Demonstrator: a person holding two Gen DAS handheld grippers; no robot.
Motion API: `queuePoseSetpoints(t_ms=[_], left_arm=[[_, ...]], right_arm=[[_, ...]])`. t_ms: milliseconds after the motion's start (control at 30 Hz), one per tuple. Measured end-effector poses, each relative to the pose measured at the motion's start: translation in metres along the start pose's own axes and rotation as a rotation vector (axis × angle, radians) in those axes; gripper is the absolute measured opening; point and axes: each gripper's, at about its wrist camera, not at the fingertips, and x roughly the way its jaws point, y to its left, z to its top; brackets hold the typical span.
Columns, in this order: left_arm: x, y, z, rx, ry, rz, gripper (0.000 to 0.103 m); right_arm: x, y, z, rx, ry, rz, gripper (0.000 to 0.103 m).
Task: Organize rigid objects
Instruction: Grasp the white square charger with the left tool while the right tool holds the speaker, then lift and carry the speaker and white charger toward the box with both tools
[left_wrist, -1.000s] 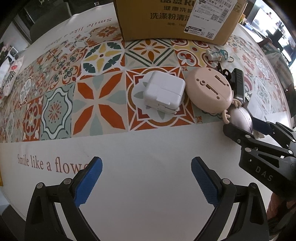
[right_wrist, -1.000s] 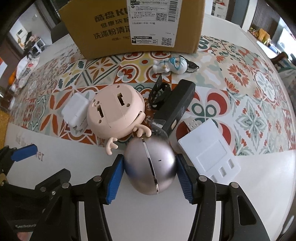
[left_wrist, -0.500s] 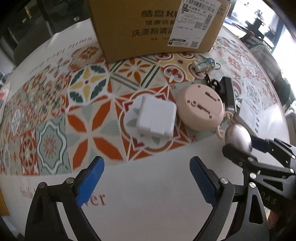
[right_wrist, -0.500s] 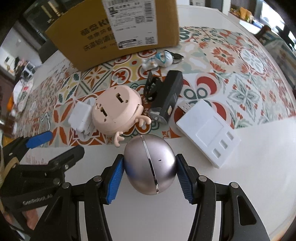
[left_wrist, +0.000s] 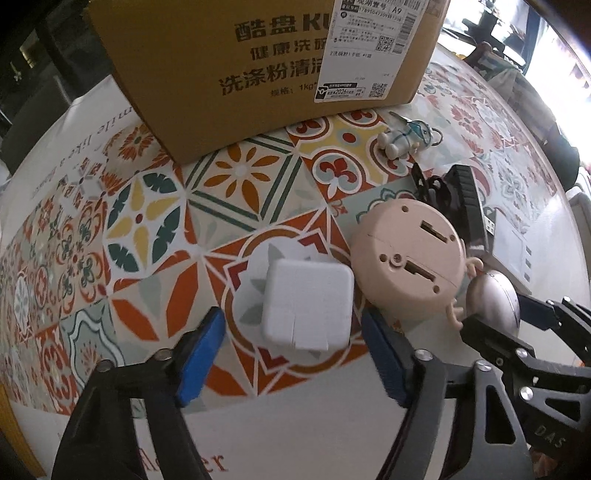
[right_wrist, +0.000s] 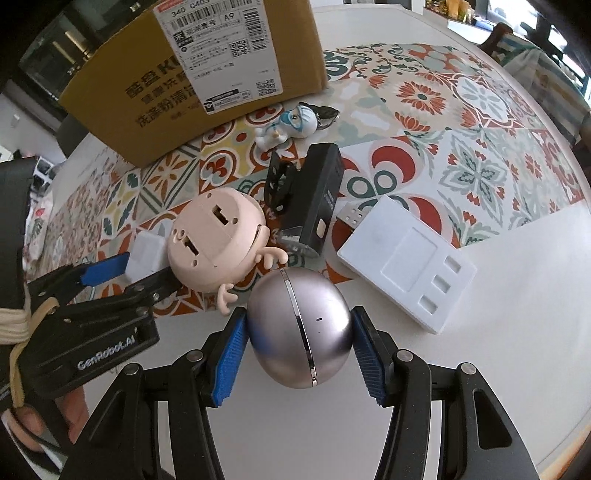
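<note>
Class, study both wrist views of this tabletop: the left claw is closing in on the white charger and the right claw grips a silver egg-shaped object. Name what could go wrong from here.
1. The right claw holds the smooth, rounded silver egg only at its sides; it might slip or rotate out.
2. The white charger sits beside the pink round toy; the open left claw may nudge the toy as it closes.
3. The two claws are working close together and could collide.
</note>
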Motion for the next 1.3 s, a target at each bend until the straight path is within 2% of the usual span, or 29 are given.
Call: queuePoseSetpoints(t_ms=[267, 433, 767, 1300], left_arm=[[0.009, -0.015, 0.001, 0.016, -0.015, -0.021, 0.045], [0.011, -0.023, 0.000, 0.014, -0.020, -0.025, 0.045], [-0.020, -0.014, -0.029, -0.043, -0.049, -0.046, 0.045], [-0.088, -0.013, -0.046, -0.144, -0.159, -0.042, 0.045]], right_arm=[[0.002, 0.000, 0.001, 0.005, 0.005, 0.005, 0.056], [0.000, 0.002, 0.001, -0.004, 0.005, 0.009, 0.056], [-0.014, 0.006, -0.003, -0.032, -0.007, 0.029, 0.056], [-0.081, 0.017, 0.002, -0.141, -0.110, 0.083, 0.056]])
